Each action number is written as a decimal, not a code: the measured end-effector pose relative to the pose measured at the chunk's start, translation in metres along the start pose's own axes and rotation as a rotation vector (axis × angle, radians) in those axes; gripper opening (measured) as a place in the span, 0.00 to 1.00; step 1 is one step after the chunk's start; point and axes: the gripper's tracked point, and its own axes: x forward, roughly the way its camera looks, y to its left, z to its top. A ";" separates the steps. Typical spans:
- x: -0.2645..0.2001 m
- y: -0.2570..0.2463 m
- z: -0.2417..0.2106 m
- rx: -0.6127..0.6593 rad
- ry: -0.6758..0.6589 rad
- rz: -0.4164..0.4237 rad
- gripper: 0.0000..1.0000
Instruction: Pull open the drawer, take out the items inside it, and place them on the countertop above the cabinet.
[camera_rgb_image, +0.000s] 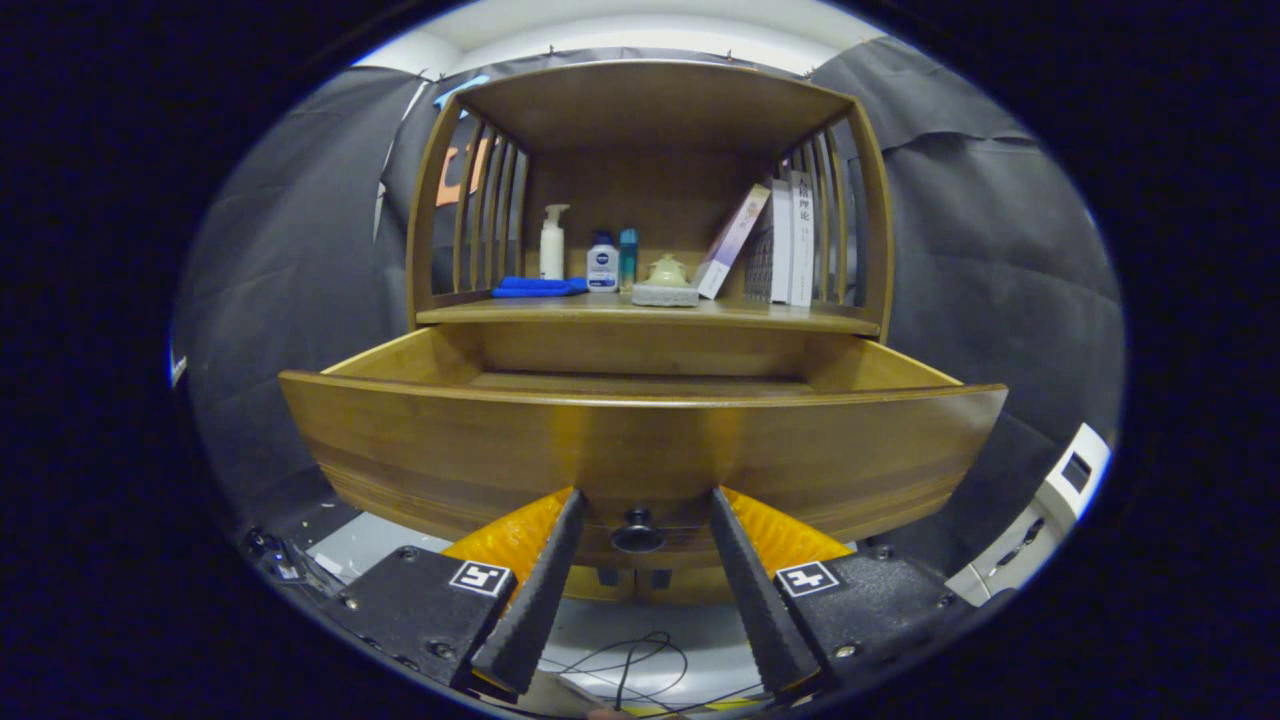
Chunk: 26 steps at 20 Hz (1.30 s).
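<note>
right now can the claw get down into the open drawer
Probably not yet: the claw sits low, open either side of the knob, with the drawer front rising ahead. It would need lifting over that front.

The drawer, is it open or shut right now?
Open. The drawer stands well forward of the cabinet, side walls showing; the open tool flanks its knob without touching.

Wooden drawer (640, 440) stands pulled open (dark knob (637, 535) low on front).
</note>
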 end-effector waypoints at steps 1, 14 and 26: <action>0.003 0.000 0.001 0.005 -0.002 0.001 0.82; 0.057 0.001 0.028 -0.036 -0.002 0.007 0.84; 0.107 0.001 0.043 -0.050 0.017 0.004 0.84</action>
